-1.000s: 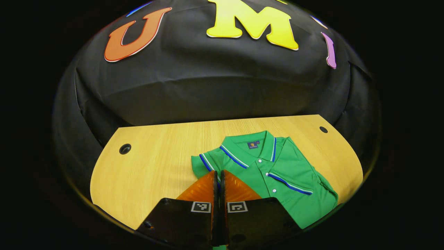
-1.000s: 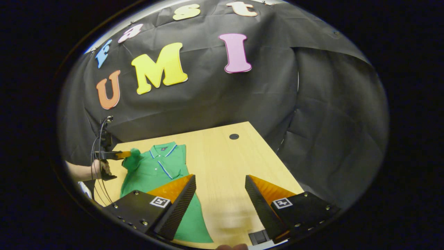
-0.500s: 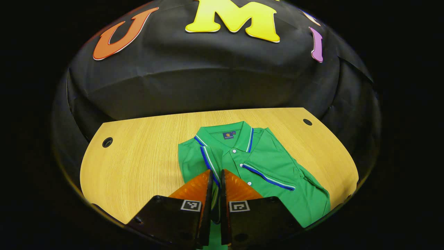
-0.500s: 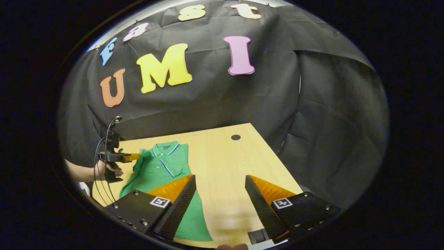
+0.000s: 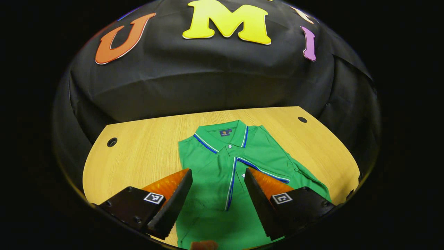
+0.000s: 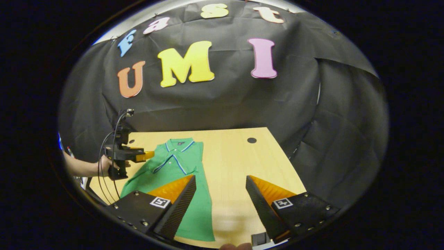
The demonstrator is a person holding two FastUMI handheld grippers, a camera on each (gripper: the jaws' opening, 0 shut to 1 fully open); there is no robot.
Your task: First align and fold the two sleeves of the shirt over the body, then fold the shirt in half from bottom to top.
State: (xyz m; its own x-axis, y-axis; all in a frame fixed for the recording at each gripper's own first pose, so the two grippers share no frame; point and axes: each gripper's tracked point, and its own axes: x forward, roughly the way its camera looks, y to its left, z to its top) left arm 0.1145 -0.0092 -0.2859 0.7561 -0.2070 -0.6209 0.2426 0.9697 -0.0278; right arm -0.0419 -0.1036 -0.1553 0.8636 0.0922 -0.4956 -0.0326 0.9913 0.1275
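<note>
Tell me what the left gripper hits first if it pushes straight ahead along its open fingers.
Probably the green shirt: the left gripper points at its folded sleeves and placket, over the table. Depth is unclear.

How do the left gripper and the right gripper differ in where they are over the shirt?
The left gripper hangs over the green polo shirt, its fingers straddling the striped sleeve edges folded onto the chest. The right gripper sits farther toward the hem side, with bare wooden table between its fingers. Both are open and hold nothing.
</note>
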